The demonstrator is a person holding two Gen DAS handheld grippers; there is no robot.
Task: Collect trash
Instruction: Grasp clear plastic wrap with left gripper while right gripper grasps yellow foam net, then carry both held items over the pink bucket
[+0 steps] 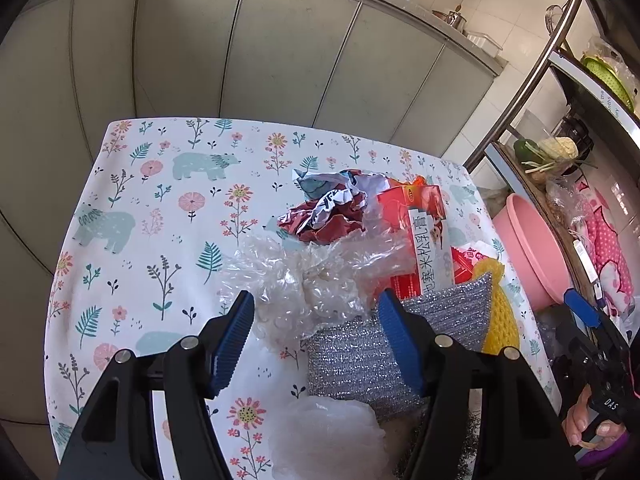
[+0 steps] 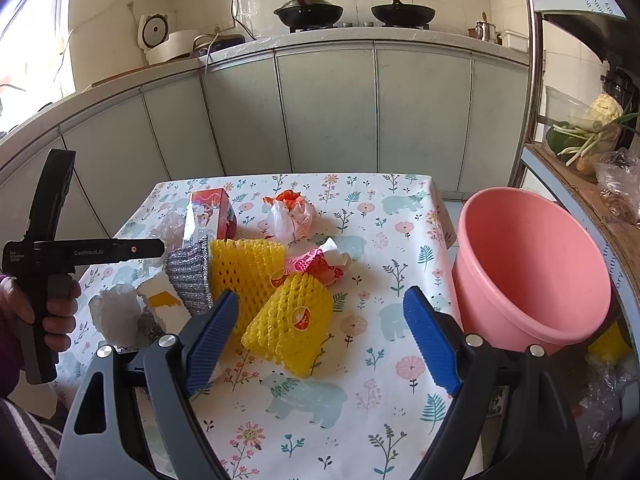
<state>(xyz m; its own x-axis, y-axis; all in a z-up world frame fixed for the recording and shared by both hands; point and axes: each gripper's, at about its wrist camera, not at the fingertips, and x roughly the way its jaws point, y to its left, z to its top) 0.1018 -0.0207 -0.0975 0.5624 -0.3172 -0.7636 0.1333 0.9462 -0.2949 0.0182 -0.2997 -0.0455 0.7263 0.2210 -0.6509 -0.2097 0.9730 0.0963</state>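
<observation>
Both your grippers are wide open with nothing between the ribbed blue pads. Your left gripper (image 1: 316, 344) hovers over a crinkly clear bubble-wrap wad (image 1: 304, 280) that sits right off the fingertips, and its right finger overlaps a glittery silver scouring pad (image 1: 352, 356), flat and rectangular; a second silver pad (image 1: 456, 312) leans just past that fingertip against a yellow foam net. Ahead of the bubble wrap there's a crumpled dark red and white wrapper (image 1: 328, 208) and a red cardboard box (image 1: 420, 236) with a white printed label on it. Below the fingers lies a frosted white plastic lump (image 1: 328, 436). Your right gripper (image 2: 320, 340) hangs above two yellow foam fruit nets: the nearer one (image 2: 292, 324), wedge shaped with a round orange sticker, lies between the fingers, closer to the left one, and the other (image 2: 244, 268) lies just beyond the left fingertip. Past those are a scrunched pink and white wrapper (image 2: 320, 264) and a knotted white and orange plastic bag (image 2: 292, 216). The round pink plastic basin (image 2: 532, 268) sits tilted just off your right finger at the table edge. Everything rests on a floral bear-print tablecloth (image 2: 360, 392). Two black woks (image 2: 308, 12) sit on the stove far behind.
</observation>
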